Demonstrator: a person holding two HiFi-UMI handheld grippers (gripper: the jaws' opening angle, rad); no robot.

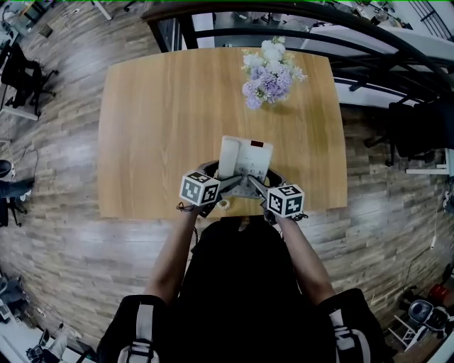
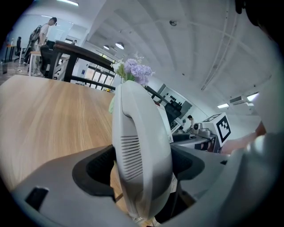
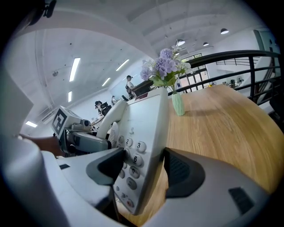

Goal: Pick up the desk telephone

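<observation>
A white desk telephone (image 1: pixel 243 158) is held over the near edge of the wooden table (image 1: pixel 163 120). My left gripper (image 1: pixel 222 183) is shut on its handset side; in the left gripper view the handset (image 2: pixel 141 155) fills the space between the dark pads (image 2: pixel 95 170). My right gripper (image 1: pixel 254 186) is shut on the keypad side, with the numbered keys (image 3: pixel 133 146) showing between its pads (image 3: pixel 182 173). The phone is tilted up, with wood visible under it in both gripper views.
A pale green vase of purple and white flowers (image 1: pixel 268 73) stands at the table's far right. A dark railing (image 1: pixel 298 21) and office chairs (image 1: pixel 21 78) lie beyond the table. Wood floor surrounds it. People stand far off in the left gripper view.
</observation>
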